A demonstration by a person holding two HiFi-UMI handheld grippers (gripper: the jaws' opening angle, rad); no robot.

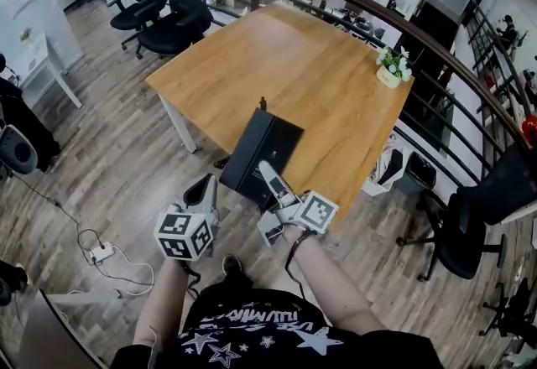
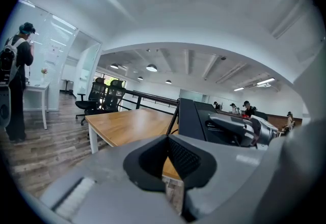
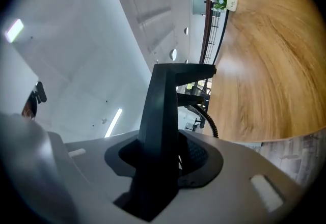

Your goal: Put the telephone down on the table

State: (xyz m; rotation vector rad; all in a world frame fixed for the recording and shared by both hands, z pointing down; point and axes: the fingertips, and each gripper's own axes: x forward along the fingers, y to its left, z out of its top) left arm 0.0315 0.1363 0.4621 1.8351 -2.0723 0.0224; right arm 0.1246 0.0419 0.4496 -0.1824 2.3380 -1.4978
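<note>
Black telephone [image 3: 162, 116] is clamped edge-on between the right claw's [image 1: 270, 177] jaws, raised off the table [image 1: 294, 65] and crossing its near edge in the head view. Ahead of the claw, open wooden top runs out to a small flower pot [image 1: 392, 68] at the far right edge. The left claw [image 1: 204, 191], jaws together and empty, hangs beside it over the floor.

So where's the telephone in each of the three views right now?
Head view: the telephone sits just below centre, overlapping the near edge of the wooden table.
Left gripper view: right of centre, a dark upright slab.
Right gripper view: dead centre, standing up between the jaws.
Shared landmark: the wooden table, mid-left in the left gripper view and at right in the right gripper view.
</note>
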